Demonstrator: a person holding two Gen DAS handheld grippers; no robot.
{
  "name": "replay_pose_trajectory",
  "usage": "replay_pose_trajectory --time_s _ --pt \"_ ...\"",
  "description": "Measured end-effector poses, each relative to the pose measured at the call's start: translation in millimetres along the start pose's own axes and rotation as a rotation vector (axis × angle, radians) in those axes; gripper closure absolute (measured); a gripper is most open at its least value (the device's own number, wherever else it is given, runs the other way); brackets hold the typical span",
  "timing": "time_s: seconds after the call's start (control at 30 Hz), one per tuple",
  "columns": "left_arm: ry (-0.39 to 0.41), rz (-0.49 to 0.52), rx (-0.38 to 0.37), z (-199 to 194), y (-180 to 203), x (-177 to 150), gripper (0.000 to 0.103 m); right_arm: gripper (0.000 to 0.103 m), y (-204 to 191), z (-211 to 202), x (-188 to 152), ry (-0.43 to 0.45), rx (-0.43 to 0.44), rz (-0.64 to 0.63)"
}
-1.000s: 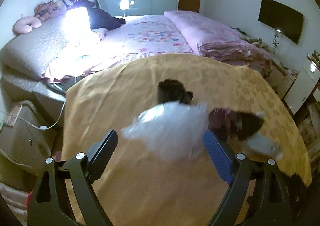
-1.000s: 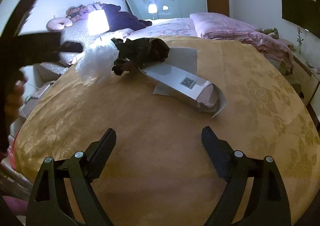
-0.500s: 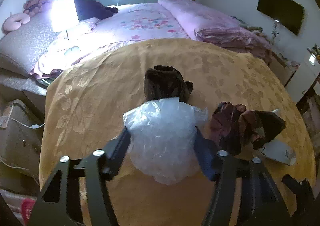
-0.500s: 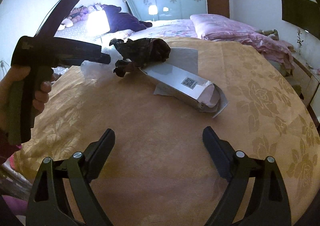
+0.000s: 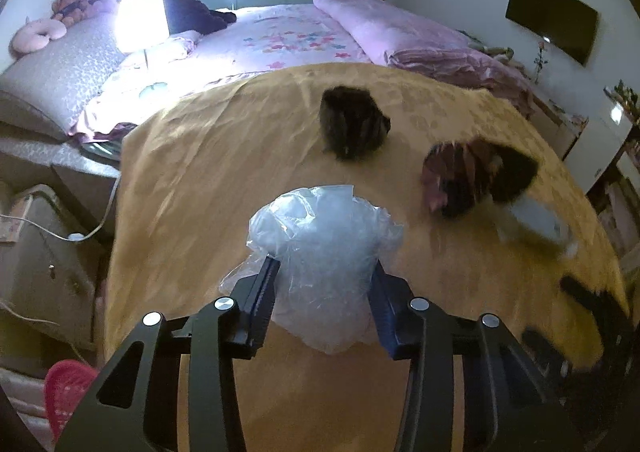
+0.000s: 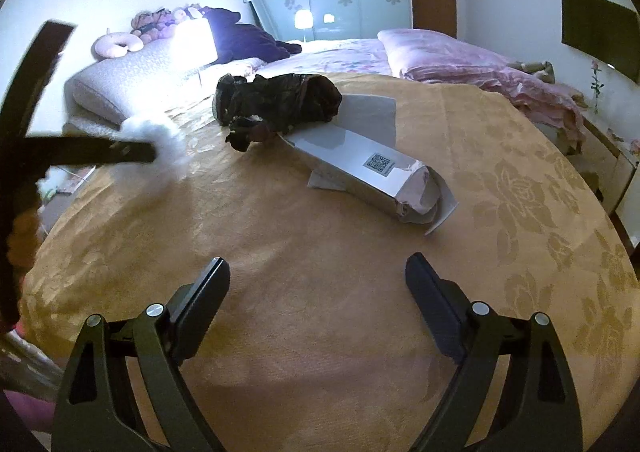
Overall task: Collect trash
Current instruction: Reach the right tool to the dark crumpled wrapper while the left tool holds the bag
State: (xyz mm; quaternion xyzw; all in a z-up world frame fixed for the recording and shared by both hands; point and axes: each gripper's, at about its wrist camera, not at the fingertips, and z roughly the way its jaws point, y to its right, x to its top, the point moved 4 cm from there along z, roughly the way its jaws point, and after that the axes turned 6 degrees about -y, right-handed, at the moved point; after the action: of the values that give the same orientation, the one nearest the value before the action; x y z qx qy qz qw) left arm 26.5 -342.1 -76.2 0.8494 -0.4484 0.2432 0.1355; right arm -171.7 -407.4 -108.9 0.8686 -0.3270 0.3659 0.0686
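Observation:
My left gripper [image 5: 324, 284] is shut on a crumpled clear plastic bag [image 5: 324, 252] and holds it above the yellow tablecloth [image 5: 208, 179]. In the right wrist view the left gripper [image 6: 136, 151] shows at the left with the bag [image 6: 164, 139], blurred. Two dark crumpled wrappers lie on the table, one far [image 5: 354, 127] and one right [image 5: 476, 175]; they appear as one dark heap in the right wrist view [image 6: 276, 103]. A torn white carton [image 6: 360, 167] lies beside it, also visible in the left wrist view [image 5: 536, 215]. My right gripper [image 6: 318, 292] is open and empty over the cloth.
A round table with yellow cloth [image 6: 520, 211] stands next to a pink bed [image 5: 280, 35]. A lit lamp [image 5: 142, 19] stands at the left. A pink basket [image 5: 66, 392] sits on the floor at lower left. A white cabinet [image 5: 604, 147] is at the right.
My left gripper closed on the clear plastic bag and lifted it back and left, away from the dark wrappers. The right gripper has barely moved.

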Motion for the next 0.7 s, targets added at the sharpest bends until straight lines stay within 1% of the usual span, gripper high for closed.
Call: replay_pose_trajectory --time_s 0.1,0.2,0.27,0.37,0.47,0.6,0.7 --pt "0.002 0.029 0.023 -14 -1 -22 0.062 0.016 0 0 0 -0.007 0.004 0.001" --pt "0.002 0.038 0.016 -23 -2 -38 0.062 0.016 0 -1 2 -0.026 0.019 0.012" --pt "0.006 0.05 0.014 -28 -3 -48 0.062 0.016 1 -3 5 -0.036 0.046 0.026" --pt "0.005 0.048 0.004 -36 -9 -60 0.062 0.017 0 -10 13 -0.013 0.038 0.011" --pt "0.005 0.027 -0.001 -41 -17 -67 0.062 0.017 -2 -17 28 0.015 0.029 -0.011" --pt "0.015 -0.003 -0.016 -42 -23 -72 0.062 0.017 -5 -20 59 0.053 0.028 -0.041" --pt "0.02 -0.003 -0.017 -42 -23 -75 0.062 0.017 -11 -13 84 0.07 0.017 -0.089"
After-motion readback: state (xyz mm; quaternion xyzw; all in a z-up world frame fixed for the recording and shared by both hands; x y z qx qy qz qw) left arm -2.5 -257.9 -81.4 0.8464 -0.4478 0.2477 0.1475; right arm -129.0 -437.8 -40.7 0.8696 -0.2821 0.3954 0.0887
